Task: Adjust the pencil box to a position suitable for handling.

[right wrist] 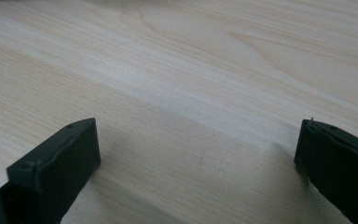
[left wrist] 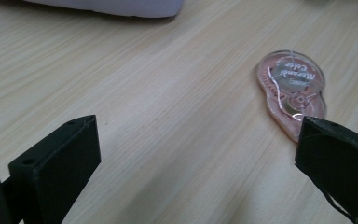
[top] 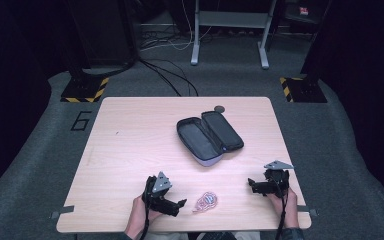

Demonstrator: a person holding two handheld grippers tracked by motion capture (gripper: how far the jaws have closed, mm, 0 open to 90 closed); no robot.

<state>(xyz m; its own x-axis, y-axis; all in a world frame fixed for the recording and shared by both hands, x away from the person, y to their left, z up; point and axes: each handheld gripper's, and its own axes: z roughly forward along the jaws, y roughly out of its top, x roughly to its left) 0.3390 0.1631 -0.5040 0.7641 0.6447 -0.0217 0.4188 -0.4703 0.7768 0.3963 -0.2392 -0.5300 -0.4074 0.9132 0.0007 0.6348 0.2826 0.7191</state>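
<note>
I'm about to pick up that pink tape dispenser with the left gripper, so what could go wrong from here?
The tape dispenser lies flat on the table, so the open left gripper may slide it instead of catching its thin edge. In the left gripper view it sits off toward one jaw, not centred, so closing now could just nudge it. The open case is across the table, so a weak grip might drop it on the way.

Table [top: 130, 150]: pale wood-grain top, smooth with a soft satin sheen and fine parallel streaks. Correction tape dispenser [left wrist: 291, 88]: clear pink-tinted plastic, glossy, with bright glints along its edges and a silvery label inside. Left gripper [left wrist: 196, 154] and right gripper [right wrist: 198, 154]: jaws of matt black plastic, faintly grainy. Pencil case [top: 210, 136]: dark matt cloth inside, paler smooth outer shell. Floor [top: 40, 150]: grey carpet, rough and dull.
</note>
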